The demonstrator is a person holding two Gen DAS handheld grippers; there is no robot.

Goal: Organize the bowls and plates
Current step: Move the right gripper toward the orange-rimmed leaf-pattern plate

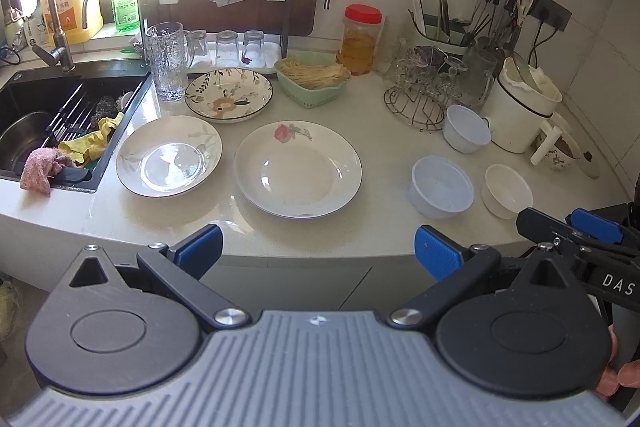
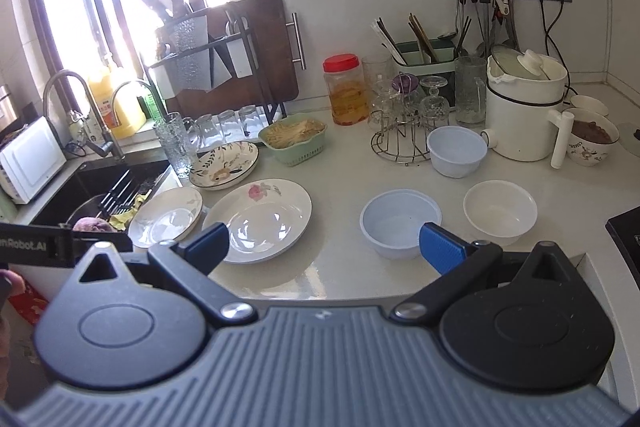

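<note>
The left hand-held gripper (image 1: pixel 318 251) hung wide and empty off the bench (image 1: pixel 380 155) edge at 6 o'clock; the right hand-held gripper (image 2: pixel 324 247) was equally wide, holding nothing. Three empty plates lay apart: rose plate (image 1: pixel 298 173) central, grey-leaf plate (image 1: pixel 169 155) at 9 o'clock, floral plate (image 1: pixel 229 95) at 11. Empty bowls sat at 3 o'clock: blue bowl (image 1: pixel 440 191), white bowl (image 1: pixel 507 190), a second blue bowl (image 1: pixel 466 128). A green basket (image 1: pixel 312 83) held pale strips.
</note>
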